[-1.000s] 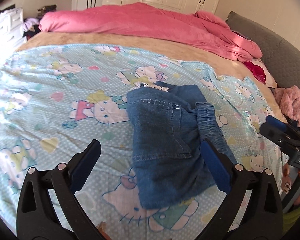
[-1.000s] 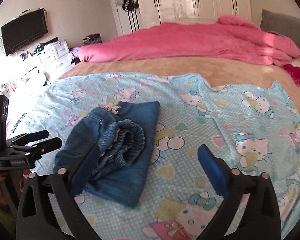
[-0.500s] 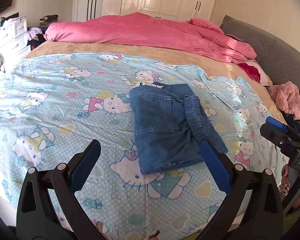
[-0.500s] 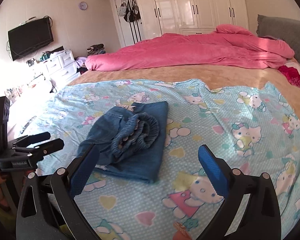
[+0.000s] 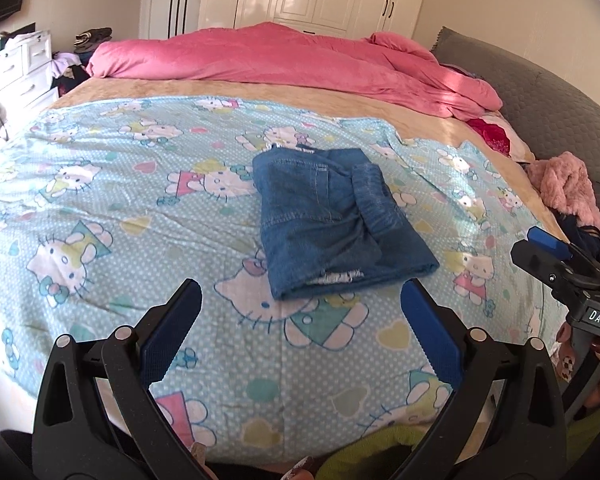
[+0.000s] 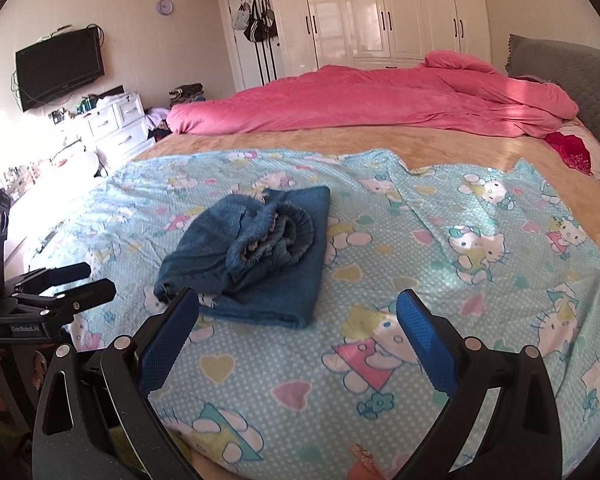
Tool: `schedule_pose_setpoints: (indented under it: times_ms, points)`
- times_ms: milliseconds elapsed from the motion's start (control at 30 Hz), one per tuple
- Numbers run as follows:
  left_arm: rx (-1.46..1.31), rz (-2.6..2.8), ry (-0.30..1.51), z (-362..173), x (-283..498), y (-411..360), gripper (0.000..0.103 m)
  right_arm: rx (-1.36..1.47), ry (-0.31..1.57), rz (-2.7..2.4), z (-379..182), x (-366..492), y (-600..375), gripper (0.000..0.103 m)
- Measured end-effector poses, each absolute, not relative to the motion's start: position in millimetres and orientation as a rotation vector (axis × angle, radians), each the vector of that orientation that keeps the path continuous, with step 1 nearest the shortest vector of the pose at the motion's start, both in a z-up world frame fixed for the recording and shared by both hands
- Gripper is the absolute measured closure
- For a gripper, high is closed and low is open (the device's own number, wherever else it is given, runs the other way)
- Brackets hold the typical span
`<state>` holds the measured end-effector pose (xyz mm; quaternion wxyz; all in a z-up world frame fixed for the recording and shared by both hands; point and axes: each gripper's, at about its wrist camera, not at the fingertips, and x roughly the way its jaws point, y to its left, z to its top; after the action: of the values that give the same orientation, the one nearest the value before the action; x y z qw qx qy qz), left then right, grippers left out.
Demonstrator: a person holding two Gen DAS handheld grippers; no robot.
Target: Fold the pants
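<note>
A pair of blue denim pants point(image 5: 332, 220) lies folded in a compact bundle on the cartoon-cat sheet point(image 5: 100, 208); it also shows in the right wrist view point(image 6: 256, 252), waistband rolled on top. My left gripper point(image 5: 300, 320) is open and empty, hovering short of the bundle's near edge. My right gripper point(image 6: 298, 328) is open and empty, just right of and before the bundle. Each gripper shows in the other's view: the right one point(image 5: 556, 256) at the bed's right edge, the left one point(image 6: 60, 284) at the left.
A pink duvet point(image 5: 284, 60) is heaped across the far side of the bed. A pink fluffy garment point(image 5: 564, 188) lies at the right edge beside the grey headboard point(image 5: 560, 104). White drawers point(image 6: 116, 124) and a wall TV point(image 6: 60, 68) stand left.
Both grippers have drawn back from the folded pants toward the near edge of the bed, so the bundle looks smaller and farther. Both stayed open and empty.
</note>
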<state>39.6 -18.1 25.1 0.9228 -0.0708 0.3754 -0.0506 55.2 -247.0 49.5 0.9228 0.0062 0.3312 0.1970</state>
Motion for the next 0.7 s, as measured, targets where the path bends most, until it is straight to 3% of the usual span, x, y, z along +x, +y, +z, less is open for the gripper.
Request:
schedule_pose_setpoints:
  times_ms: [700]
  points:
    - [-0.166, -0.072, 0.848, -4.6, 37.6, -13.3, 0.009, -0.052, 0.788, 0.351, 11.9, 53.2, -237.2, 0.005]
